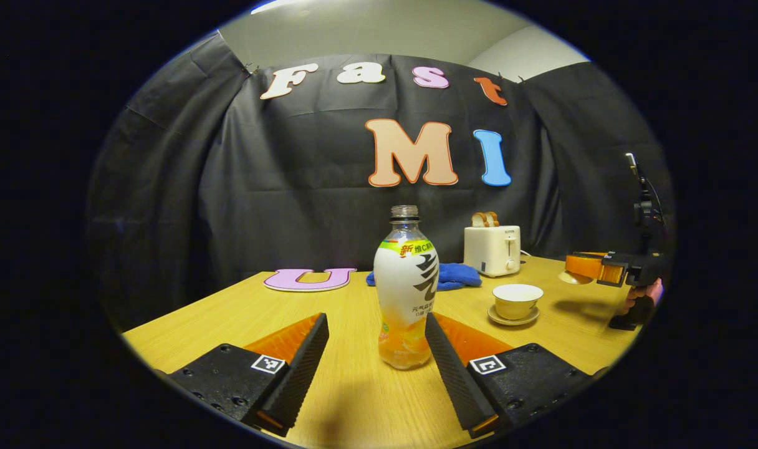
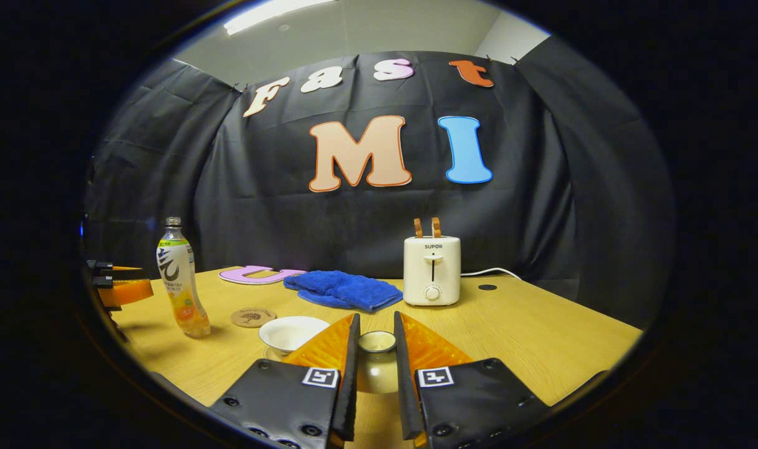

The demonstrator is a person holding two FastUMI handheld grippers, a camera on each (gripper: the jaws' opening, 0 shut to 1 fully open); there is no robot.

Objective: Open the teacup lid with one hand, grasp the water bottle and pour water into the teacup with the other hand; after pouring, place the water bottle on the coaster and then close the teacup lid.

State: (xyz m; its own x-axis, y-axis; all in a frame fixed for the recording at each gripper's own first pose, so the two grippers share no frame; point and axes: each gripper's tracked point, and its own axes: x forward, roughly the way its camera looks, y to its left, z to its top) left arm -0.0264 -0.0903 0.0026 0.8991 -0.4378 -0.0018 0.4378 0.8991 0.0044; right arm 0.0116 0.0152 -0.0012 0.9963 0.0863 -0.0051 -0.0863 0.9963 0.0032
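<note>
So the lid part looks sorted: the right gripper [image 2: 376, 368] has its two fingers clamped on the knob of the pale domed ceramic teacup lid [image 2: 377, 342], and it's holding it off to the side of the white teacup on its saucer [image 2: 292, 332], which sits uncovered. In the left gripper view that same gripper [image 1: 594, 267] hangs above the table to the right of the cup [image 1: 517, 301], with a bit of a hand under it.

Pouring hasn't started, by the look of it. The clear plastic bottle with the white-and-green label and orange drink at the bottom [image 1: 406, 290] stands upright on the light wooden table [image 1: 354, 399], and I can't see a cap on it. The left gripper [image 1: 376, 365] is spread wide with the bottle standing between its fingers, closer to the right finger; I can't tell whether that one is touching yet, but it's definitely not a grip. It's held low and level, pointing straight at the bottle's lower half.

Still left, I'd say: squeeze, lift, tip over the cup, then park the bottle on the round brown coaster [image 2: 253, 317], which lies between bottle and cup, and put the lid back on.
</note>
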